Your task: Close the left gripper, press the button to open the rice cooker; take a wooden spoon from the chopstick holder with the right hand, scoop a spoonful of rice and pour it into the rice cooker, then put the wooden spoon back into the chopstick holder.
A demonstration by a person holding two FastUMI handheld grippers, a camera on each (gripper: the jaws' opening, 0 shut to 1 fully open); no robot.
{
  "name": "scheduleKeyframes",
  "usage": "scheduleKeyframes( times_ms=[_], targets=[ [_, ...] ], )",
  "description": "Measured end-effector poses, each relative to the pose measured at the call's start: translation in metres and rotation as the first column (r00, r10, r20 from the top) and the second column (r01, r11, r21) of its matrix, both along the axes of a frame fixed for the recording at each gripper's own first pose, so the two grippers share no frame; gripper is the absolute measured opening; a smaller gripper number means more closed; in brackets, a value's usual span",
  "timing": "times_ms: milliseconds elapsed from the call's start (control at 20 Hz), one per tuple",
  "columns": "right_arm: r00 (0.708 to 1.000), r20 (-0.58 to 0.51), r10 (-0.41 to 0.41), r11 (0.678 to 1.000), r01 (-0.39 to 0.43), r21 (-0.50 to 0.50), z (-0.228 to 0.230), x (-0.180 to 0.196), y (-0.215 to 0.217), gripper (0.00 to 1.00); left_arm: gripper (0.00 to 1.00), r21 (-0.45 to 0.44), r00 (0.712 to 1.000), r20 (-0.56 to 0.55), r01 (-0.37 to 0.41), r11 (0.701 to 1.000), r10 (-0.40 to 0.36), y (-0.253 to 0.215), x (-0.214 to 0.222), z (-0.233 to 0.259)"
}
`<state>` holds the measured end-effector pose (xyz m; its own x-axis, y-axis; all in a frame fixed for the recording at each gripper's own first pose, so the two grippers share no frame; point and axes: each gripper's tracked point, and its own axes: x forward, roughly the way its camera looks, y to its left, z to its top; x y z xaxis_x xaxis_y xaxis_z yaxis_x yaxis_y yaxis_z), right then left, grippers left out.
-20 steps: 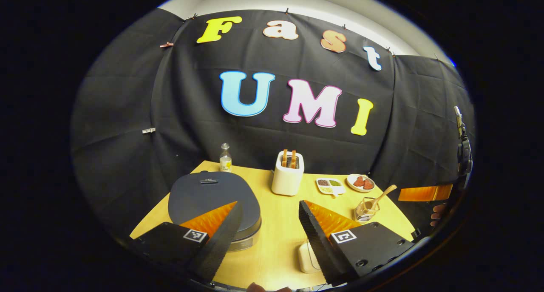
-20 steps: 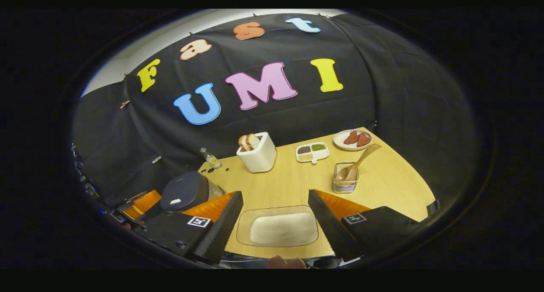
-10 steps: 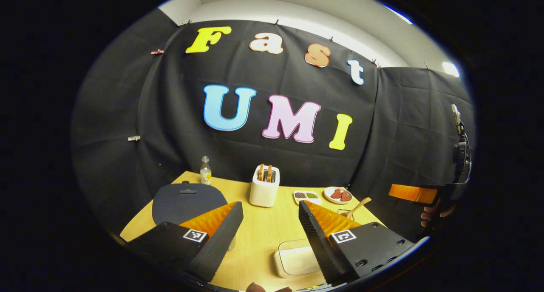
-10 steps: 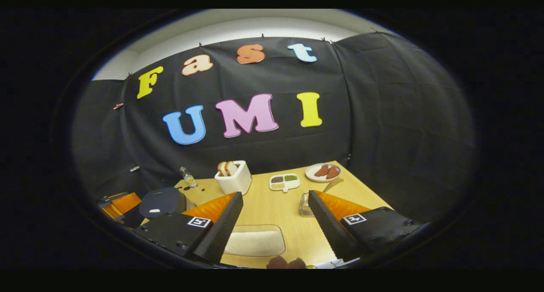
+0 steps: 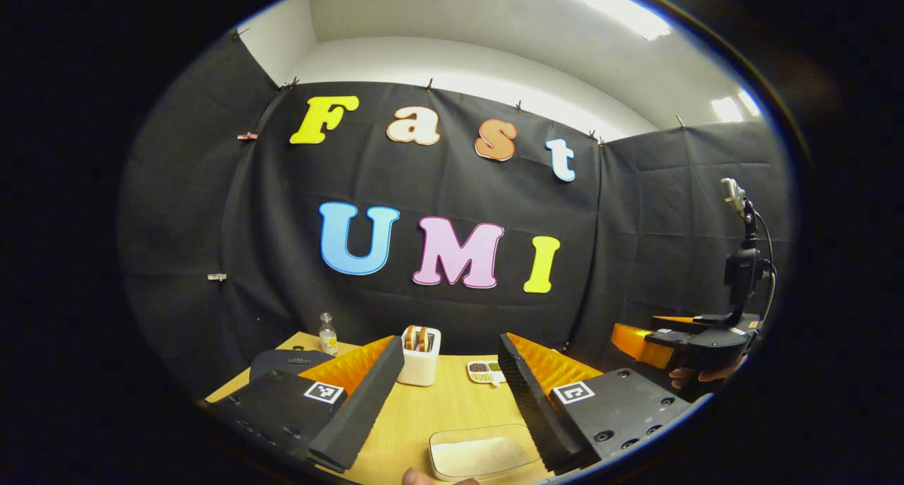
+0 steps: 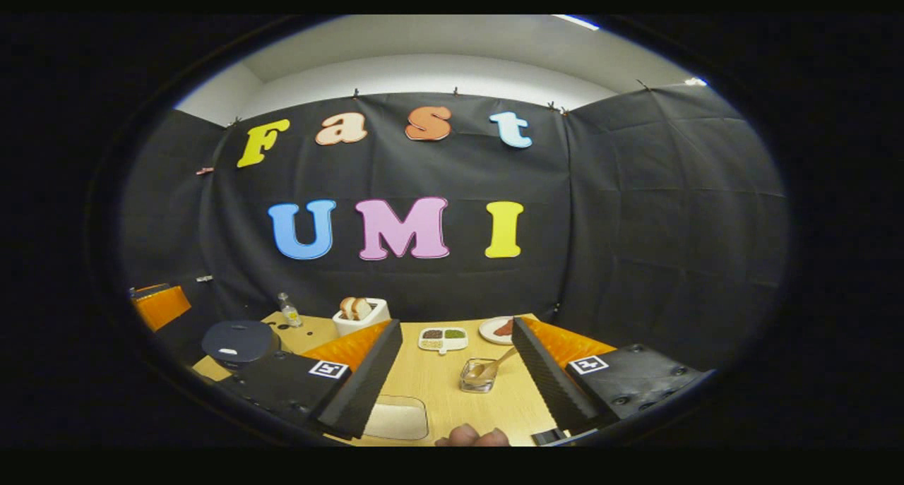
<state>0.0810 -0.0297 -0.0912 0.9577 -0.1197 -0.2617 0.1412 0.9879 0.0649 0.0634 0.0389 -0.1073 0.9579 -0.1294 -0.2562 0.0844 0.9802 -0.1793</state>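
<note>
The dark-lidded rice cooker stands shut at the table's left, and its lid shows behind my left finger. A wooden spoon leans in the clear chopstick holder, which sits low between my right fingers. The clear tray of white rice lies at the near edge, and the tray also shows beside my right gripper's left finger. My left gripper is open and empty, well back from the table. My right gripper is open and empty too.
A white toaster with bread, a small bottle, a divided dish of grains and a plate of red pieces stand along the back. A hand holds the other gripper at the right. A thumb shows at the bottom.
Both views have tilted up and drawn back, so the table and its objects now sit lower and smaller. Both grippers stay open and empty.
</note>
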Motion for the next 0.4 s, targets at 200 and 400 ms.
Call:
scheduleKeyframes(
  times_ms=[200, 400],
  targets=[
    [0.996, 0.019, 0.085, 0.996, -0.084, -0.014, 0.004, 0.005, 0.02, 0.98, 0.94, 0.009, 0.998, -0.008, -0.067, 0.998, 0.067, 0.012, -0.001, 0.002],
    [0.989, 0.026, 0.146, 0.989, -0.146, -0.021, 0.005, 0.009, 0.038, 0.99, 0.94, 0.047, 0.995, -0.004, -0.097, 0.994, 0.098, 0.021, -0.004, 0.004]
  ],
)
